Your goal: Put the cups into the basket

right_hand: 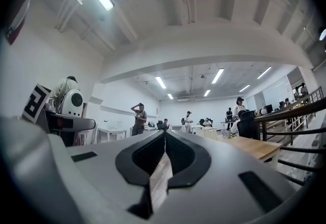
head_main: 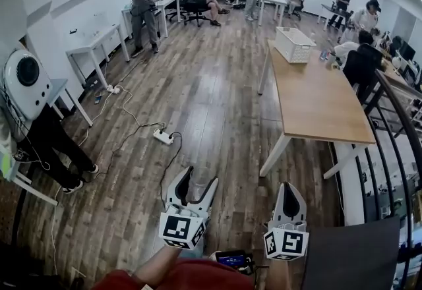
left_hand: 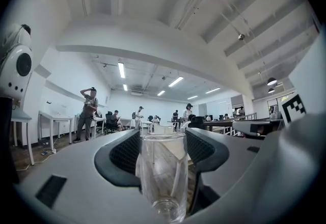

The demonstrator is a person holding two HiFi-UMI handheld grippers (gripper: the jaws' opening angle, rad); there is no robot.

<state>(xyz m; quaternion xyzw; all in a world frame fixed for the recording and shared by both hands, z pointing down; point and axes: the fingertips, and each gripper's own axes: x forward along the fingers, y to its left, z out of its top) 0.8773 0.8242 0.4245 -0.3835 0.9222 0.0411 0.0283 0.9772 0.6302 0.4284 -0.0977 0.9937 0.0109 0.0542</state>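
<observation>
Wooden floor [head_main: 198,97] below; left hand-held gripper [head_main: 196,181], level, clasps clear cup [left_hand: 163,177].

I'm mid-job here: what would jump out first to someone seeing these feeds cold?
First, the clear cup gripped upright in the left tongs, low in the head view, above the wood floor. Next, the white basket at the far end of the wooden table, up and to the right. The right tongs are shut with nothing between them.
</observation>
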